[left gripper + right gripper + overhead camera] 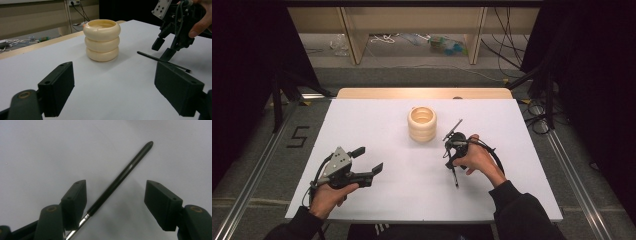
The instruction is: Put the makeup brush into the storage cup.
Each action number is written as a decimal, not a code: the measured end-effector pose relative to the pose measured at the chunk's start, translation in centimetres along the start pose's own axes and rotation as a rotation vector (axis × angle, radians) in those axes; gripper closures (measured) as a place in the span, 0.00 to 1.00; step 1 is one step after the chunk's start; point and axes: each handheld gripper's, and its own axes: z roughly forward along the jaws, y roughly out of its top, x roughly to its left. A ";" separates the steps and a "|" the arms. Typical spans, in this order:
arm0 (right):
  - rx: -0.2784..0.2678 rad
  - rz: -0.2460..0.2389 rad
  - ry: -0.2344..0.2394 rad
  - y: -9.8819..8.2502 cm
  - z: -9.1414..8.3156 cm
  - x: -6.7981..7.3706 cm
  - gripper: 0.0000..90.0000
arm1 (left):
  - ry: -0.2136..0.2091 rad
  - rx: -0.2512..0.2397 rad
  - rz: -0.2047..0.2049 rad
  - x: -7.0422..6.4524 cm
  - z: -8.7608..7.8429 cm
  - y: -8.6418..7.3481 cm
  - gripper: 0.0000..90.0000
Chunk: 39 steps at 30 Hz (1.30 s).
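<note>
A cream cup (422, 123) shaped like three stacked rings stands upright at the middle back of the white table (377, 125). A thin black pen (455, 176) lies flat on the table to the cup's front right. My right gripper (452, 159) points down over the pen, jaws open on either side of it. In the right gripper view the pen (120, 178) runs slantwise between the jaws of the right gripper (115, 185), close to the left one, pads not pressing. My left gripper (368, 159) rests open and empty at the front left. The left gripper (115, 75) faces the cup (102, 40).
A wooden strip (422, 93) borders the table's far edge. Beyond it are wooden shelf legs (353, 35) and loose cables (507, 45) on the floor. Metal rails (257, 170) flank the table, and a "5" mark (298, 136) sits on the floor at left.
</note>
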 end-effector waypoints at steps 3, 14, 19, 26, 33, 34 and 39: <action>0.000 0.004 0.002 0.1 0.0 0.0 0.40 | 0.000 -0.003 0.000 0.0 0.0 0.0 0.18; 0.045 -0.013 0.008 0.3 0.4 0.3 0.45 | 0.001 -0.004 0.003 0.0 0.0 0.0 0.18; 0.074 0.007 0.021 0.4 0.6 0.5 0.49 | 0.002 -0.001 -0.001 0.0 0.0 0.0 0.18; 0.089 -0.018 0.014 0.4 0.9 0.3 0.55 | 0.002 -0.001 0.001 0.0 0.0 0.0 0.18; 0.110 -0.028 0.004 0.6 1.0 0.4 0.59 | 0.000 -0.004 0.003 0.0 0.0 0.0 0.18; 0.112 -0.023 0.004 0.6 1.0 0.5 0.61 | 0.000 -0.004 0.003 0.0 0.0 0.0 0.18; 0.129 -0.053 0.013 0.7 0.9 0.4 0.69 | 0.004 -0.007 -0.004 0.0 0.0 0.0 0.18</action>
